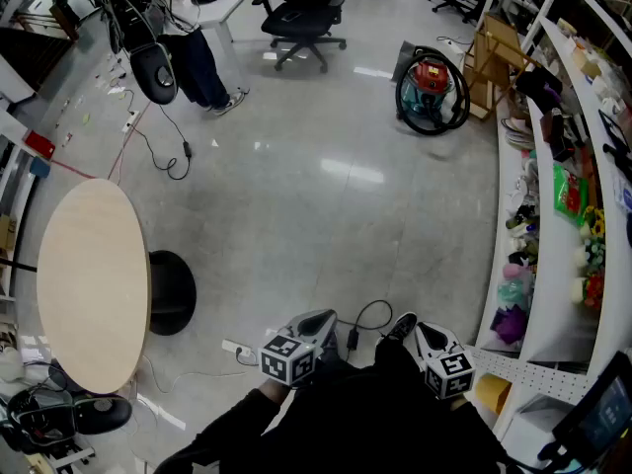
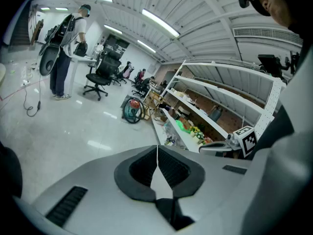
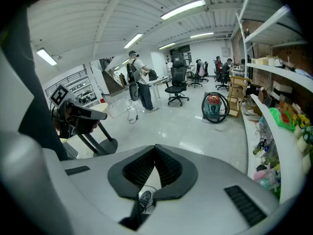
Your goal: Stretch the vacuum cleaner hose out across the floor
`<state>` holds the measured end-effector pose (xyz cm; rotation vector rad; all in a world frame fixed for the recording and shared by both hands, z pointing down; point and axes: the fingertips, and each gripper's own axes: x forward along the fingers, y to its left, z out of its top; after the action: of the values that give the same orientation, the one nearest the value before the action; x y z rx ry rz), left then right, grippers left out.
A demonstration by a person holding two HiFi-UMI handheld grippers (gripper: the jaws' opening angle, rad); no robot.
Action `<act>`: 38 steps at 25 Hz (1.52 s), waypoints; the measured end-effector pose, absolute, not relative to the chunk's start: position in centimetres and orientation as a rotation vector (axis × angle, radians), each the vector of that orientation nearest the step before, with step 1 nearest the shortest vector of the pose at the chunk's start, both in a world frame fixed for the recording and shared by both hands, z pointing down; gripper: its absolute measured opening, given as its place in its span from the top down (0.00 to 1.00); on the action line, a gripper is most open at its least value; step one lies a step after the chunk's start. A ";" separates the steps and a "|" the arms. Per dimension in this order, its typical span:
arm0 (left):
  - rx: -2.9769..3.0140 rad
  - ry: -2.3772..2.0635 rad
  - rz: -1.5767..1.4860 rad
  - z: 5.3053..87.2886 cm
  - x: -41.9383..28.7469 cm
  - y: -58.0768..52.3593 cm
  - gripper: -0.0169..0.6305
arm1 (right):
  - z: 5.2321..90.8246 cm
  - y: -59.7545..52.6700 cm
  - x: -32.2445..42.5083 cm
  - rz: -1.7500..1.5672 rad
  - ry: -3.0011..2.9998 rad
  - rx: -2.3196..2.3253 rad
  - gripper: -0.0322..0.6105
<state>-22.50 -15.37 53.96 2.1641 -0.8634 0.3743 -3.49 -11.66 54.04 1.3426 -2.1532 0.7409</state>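
Observation:
A red and teal vacuum cleaner [image 1: 430,89] stands far across the floor by the curved shelving, its black hose [image 1: 459,102] coiled around the body. It also shows small in the left gripper view as the vacuum cleaner [image 2: 132,109] and in the right gripper view as the vacuum cleaner [image 3: 214,106]. My left gripper [image 1: 318,321] and right gripper [image 1: 428,333] are held close to my body at the bottom of the head view, far from the vacuum. Both are shut with nothing between the pads [image 2: 157,166] [image 3: 155,167].
A round wooden table [image 1: 91,284] on a black base stands at the left. A person [image 1: 193,52] stands by a desk at the back left, beside an office chair [image 1: 301,18]. Cables [image 1: 168,156] trail over the floor. Curved white shelves [image 1: 553,235] full of goods line the right.

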 end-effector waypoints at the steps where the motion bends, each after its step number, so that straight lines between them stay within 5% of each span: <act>1: 2.161 -0.858 0.388 54.2 -23.2 -15.1 0.94 | 54.2 -11.2 -4.2 0.718 -2.159 1.323 0.93; 9: 2.296 -0.849 0.321 49.2 -19.5 -14.4 0.94 | 52.5 -7.4 -3.4 0.612 -2.183 1.314 0.93; 21: 2.549 -0.614 0.574 45.6 2.6 -0.1 0.94 | 50.5 5.5 11.3 0.720 -2.250 1.501 0.93; 38: 2.441 -0.665 0.446 49.0 4.6 -11.7 0.94 | 55.2 -4.5 14.8 0.710 -2.193 1.492 0.93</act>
<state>4.62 -11.69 49.01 2.4411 -0.6647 0.4458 14.76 -4.52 55.22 1.4915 -2.1928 0.7100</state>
